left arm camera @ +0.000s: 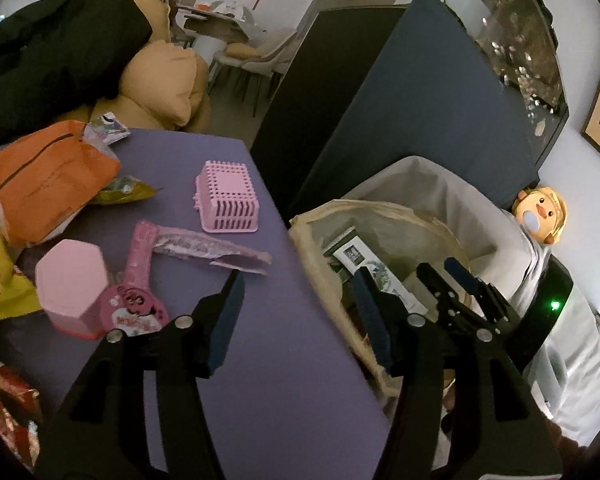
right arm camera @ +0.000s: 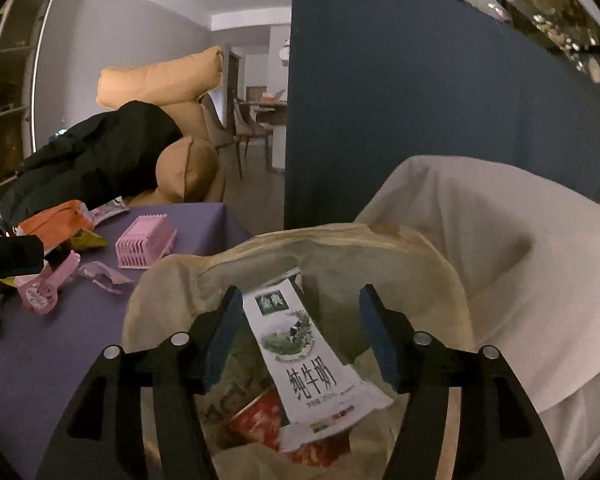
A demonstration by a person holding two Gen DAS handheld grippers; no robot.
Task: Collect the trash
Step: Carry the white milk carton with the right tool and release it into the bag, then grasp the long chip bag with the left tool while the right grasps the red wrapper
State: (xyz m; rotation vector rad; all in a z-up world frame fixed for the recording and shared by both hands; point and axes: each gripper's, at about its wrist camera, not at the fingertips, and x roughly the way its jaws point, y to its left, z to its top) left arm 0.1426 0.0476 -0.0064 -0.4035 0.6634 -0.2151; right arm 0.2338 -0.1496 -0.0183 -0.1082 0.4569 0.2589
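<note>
White milk carton inside bin bag

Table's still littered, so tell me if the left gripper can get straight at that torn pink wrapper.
Probably yes. The left gripper stands open and empty, and the torn pink wrapper lies flat on the purple table just beyond its left finger, nothing between them. The pink basket sits farther back.

Glossy printed milk carton; matt purple tablecloth; pink plastic basket.
</note>
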